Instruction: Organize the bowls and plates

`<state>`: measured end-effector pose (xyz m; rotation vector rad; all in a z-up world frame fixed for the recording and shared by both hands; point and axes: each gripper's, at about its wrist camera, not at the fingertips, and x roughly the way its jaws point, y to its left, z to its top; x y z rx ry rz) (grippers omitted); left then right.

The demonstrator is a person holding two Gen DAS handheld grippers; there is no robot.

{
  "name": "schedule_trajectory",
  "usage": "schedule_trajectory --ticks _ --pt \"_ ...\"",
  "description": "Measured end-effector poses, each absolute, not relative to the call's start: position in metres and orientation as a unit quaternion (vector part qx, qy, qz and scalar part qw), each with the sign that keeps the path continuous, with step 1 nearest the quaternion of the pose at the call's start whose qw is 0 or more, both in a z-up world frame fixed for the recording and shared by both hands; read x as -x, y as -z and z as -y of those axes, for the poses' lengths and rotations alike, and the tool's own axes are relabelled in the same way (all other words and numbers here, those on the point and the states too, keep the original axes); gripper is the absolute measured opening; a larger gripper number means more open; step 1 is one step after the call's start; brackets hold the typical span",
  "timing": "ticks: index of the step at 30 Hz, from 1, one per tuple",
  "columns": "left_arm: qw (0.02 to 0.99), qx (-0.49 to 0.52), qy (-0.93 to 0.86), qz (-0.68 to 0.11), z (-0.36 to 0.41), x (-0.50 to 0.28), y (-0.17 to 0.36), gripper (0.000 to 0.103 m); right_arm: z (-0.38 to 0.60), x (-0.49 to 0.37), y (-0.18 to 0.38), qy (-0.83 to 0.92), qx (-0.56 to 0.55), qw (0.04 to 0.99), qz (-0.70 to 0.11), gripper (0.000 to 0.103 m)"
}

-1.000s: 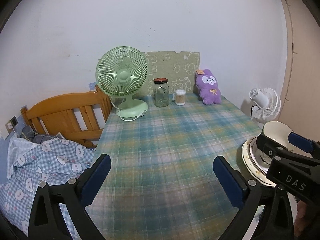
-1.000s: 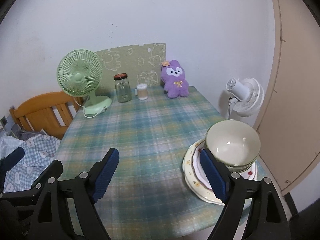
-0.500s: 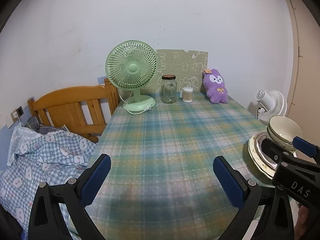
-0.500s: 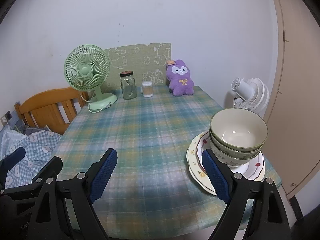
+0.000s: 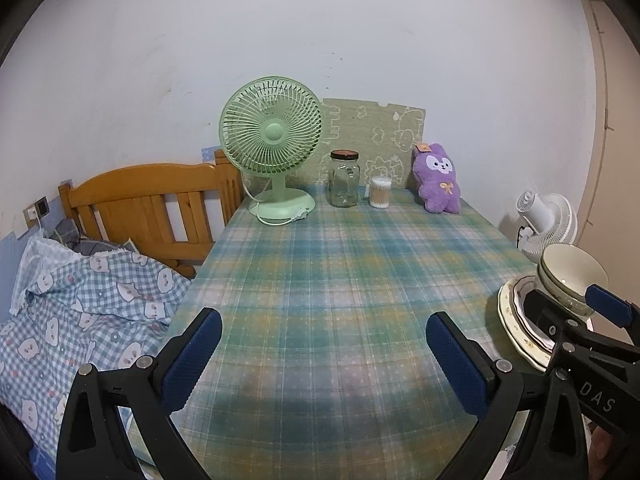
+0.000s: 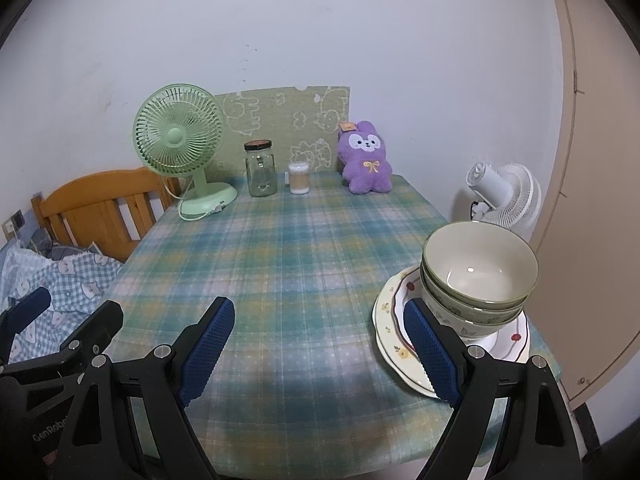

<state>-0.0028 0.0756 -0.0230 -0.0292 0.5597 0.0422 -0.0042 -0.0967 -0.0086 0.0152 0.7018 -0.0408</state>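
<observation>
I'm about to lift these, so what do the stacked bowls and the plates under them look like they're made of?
The bowls: probably glazed ceramic, with a glossy cream inside that shows a bright light spot, a thin dark rim and a greenish patterned outside. The plates: likely glazed ceramic or porcelain too, shiny cream with small painted flowers and a scalloped edge. Melamine can't be ruled out by look alone.

White letters "DAS" stand on the black body of the right gripper (image 5: 568,312), seen in the left wrist view; "GenRobo", cut off at its end, stands on the black body of the left gripper (image 6: 76,304), in the right wrist view
</observation>
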Motion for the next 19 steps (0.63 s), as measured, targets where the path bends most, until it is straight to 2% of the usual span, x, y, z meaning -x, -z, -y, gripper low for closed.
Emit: schedule_trajectory --ticks 19 --pt "0.961 0.012 -0.015 -0.275 -0.0734 0.0008 0.0229 0.103 0.0998 0.0051 0.0081 0.024 -0.010 0.937 -0.349 0.089"
